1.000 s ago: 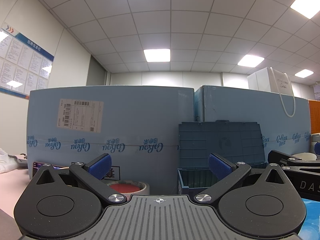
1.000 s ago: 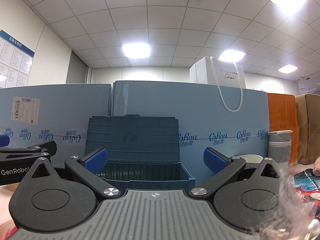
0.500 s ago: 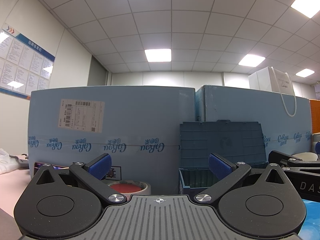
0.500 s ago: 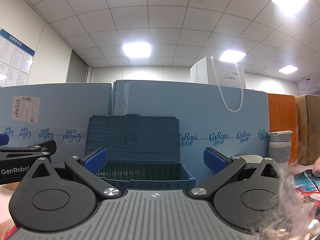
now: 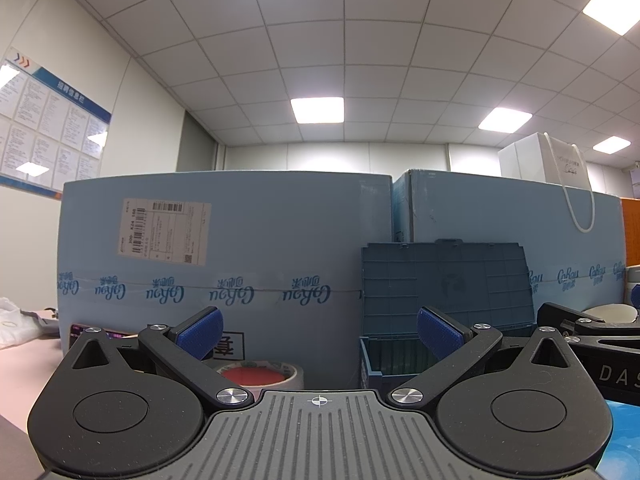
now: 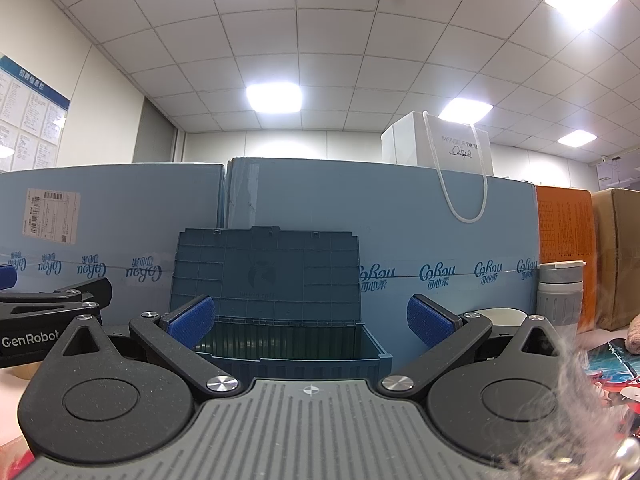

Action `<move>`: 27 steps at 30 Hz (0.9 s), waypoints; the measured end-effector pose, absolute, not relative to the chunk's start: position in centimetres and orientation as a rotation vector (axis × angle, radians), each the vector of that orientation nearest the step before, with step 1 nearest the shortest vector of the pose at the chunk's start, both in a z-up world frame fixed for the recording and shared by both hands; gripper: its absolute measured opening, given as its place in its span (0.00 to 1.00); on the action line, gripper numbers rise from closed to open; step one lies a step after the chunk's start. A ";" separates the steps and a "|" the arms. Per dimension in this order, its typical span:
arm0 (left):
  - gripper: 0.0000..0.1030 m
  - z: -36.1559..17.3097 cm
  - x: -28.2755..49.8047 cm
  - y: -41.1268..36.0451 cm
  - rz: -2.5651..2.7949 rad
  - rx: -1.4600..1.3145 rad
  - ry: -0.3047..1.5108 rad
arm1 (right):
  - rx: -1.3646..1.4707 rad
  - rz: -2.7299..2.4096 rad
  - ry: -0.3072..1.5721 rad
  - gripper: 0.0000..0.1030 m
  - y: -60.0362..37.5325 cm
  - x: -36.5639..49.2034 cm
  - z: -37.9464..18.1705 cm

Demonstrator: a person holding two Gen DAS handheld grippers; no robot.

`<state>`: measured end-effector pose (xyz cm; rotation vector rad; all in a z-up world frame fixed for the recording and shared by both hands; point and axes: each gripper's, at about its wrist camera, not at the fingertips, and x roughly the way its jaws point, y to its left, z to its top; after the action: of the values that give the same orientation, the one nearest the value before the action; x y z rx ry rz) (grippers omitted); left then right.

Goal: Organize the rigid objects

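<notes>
A dark blue storage box (image 6: 296,350) stands open straight ahead of my right gripper (image 6: 311,324), its ribbed lid (image 6: 266,272) leaning back against the blue cartons. My right gripper is open and holds nothing. In the left wrist view the same box (image 5: 396,364) sits right of centre, and a roll of tape (image 5: 262,376) with a red core lies on the table just ahead. My left gripper (image 5: 319,328) is open and empty, level with the tabletop. Each gripper shows at the edge of the other's view.
Tall light blue cartons (image 5: 224,248) wall off the back of the table. A white gift bag (image 6: 440,148) stands on top of them. A grey tumbler (image 6: 560,292), an orange box (image 6: 564,224) and a brown carton (image 6: 620,256) stand at the right. Colourful printed sheets (image 6: 616,364) lie at far right.
The left wrist view has drifted very slightly left, so the box and cartons sit a touch further right. Both grippers stay open; the right view is unchanged.
</notes>
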<state>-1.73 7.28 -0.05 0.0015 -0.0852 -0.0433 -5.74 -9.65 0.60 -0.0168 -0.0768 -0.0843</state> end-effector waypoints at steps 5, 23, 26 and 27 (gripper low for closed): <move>1.00 -0.1 -1.9 7.2 -0.038 0.005 -0.090 | -0.019 -0.081 -0.078 1.00 -9.7 -5.8 0.6; 1.00 0.0 -1.8 7.3 -0.039 0.003 -0.085 | -0.020 -0.080 -0.076 1.00 -9.7 -5.9 0.6; 1.00 0.0 -1.8 7.3 -0.039 0.002 -0.084 | -0.021 -0.080 -0.075 1.00 -9.7 -5.9 0.6; 1.00 0.0 -1.8 7.3 -0.039 0.002 -0.084 | -0.021 -0.080 -0.075 1.00 -9.6 -5.8 0.6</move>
<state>-1.77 7.26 -0.01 0.0021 -0.0842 -0.0391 -5.84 -9.65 0.56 -0.0205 -0.0751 -0.0797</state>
